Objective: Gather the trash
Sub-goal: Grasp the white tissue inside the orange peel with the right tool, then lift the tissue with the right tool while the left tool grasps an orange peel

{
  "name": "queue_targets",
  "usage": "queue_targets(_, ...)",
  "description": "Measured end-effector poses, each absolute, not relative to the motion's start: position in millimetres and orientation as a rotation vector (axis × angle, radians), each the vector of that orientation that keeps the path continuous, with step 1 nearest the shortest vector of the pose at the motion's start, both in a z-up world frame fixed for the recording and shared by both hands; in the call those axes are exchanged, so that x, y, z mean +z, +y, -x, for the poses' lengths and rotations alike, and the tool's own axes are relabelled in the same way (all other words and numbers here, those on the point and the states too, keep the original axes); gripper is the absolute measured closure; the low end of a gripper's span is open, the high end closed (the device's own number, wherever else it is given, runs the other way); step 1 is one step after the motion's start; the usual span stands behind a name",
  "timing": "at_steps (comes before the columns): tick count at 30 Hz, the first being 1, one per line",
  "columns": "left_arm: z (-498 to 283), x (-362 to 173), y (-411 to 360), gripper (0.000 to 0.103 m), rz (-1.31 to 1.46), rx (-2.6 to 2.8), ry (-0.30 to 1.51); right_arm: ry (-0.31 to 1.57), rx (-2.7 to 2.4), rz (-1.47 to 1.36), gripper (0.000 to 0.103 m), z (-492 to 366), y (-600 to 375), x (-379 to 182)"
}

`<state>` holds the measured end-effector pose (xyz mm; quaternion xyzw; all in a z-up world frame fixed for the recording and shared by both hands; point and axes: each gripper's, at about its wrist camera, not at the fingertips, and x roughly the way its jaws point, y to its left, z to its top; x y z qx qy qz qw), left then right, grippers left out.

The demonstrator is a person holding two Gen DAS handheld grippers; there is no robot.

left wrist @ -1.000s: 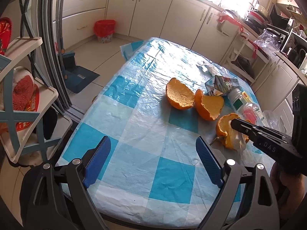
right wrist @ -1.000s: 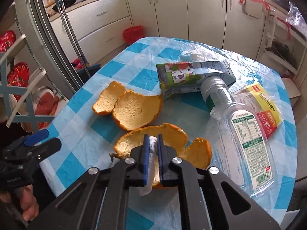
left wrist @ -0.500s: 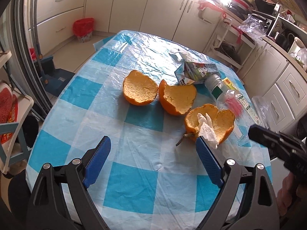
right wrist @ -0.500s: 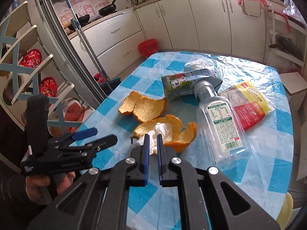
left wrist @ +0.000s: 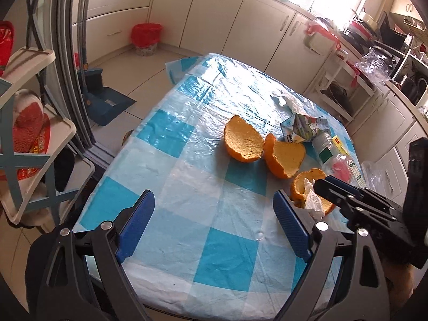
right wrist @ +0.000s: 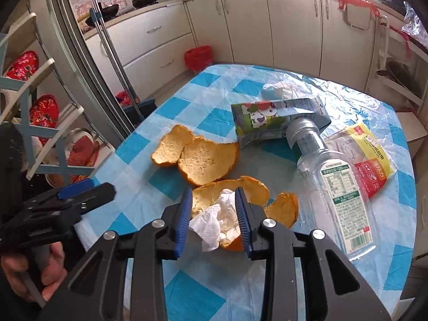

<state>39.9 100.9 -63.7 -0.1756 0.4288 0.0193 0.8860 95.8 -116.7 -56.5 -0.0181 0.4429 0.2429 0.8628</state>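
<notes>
Loosely crumpled white tissue (right wrist: pixel 214 218) in orange peel (right wrist: pixel 235 195).

I see open blue-and-white checked table (left wrist: pixel 171 176) left of the nearest orange peel shell (right wrist: pixel 251 187). Right of that peel a clear plastic bottle (right wrist: pixel 334 182) blocks passage; behind it two more orange peels (right wrist: pixel 198 157) and a flattened printed carton (right wrist: pixel 275 123) crowd together.

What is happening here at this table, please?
A person with a gripper in each hand is clearing trash from a table with a blue checked cloth. The right gripper has just been opening; a crumpled white tissue sits between its fingers, lying in an orange peel. The left gripper is open and holds nothing. More peels, a carton, a plastic bottle and a wrapper lie on the table.
</notes>
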Motion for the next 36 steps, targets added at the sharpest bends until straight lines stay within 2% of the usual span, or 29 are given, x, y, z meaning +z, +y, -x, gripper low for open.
queue_targets(3, -37.6, -64.8, 105.7, 0.017, 0.368, 0.038, 0.895, 0.970, 0.452, 0.121, 0.069, -104.3, -102.3, -74.0)
queue_targets(4, -36.9, -65.2, 106.5, 0.017, 0.369, 0.036, 0.896, 0.970, 0.431, 0.151, 0.066, -105.4, -98.1, -77.8)
queue_targets(8, -35.3, -67.7, 106.6, 0.017, 0.374, 0.027, 0.900, 0.951, 0.425, 0.174, 0.068, -104.9, -96.3, -81.1)
queue_targets(9, -35.5, -68.5, 105.8, 0.017, 0.374, 0.024, 0.902, 0.946, 0.431, 0.176, 0.081, -103.9, -97.7, -80.9)
queue_targets(10, -35.3, -69.4, 104.8, 0.017, 0.375, 0.022, 0.903, 0.942, 0.433, 0.179, 0.089, -103.1, -99.2, -80.2)
queue_targets(12, -34.7, -70.0, 102.3, 0.017, 0.374, 0.016, 0.905, 0.940, 0.462, 0.133, 0.093, -101.7, -106.0, -76.1)
queue_targets(23, -47.2, -77.4, 68.9, 0.017, 0.309, -0.078, 0.946, 0.816, 0.647, -0.072, 0.094, -62.8, -149.9, -22.8)
queue_targets(36, -67.1, -72.8, 49.9, 0.017, 0.292, -0.103, 0.943, 0.926, 0.637, 0.038, 0.094, -50.8, -157.8, -39.6)
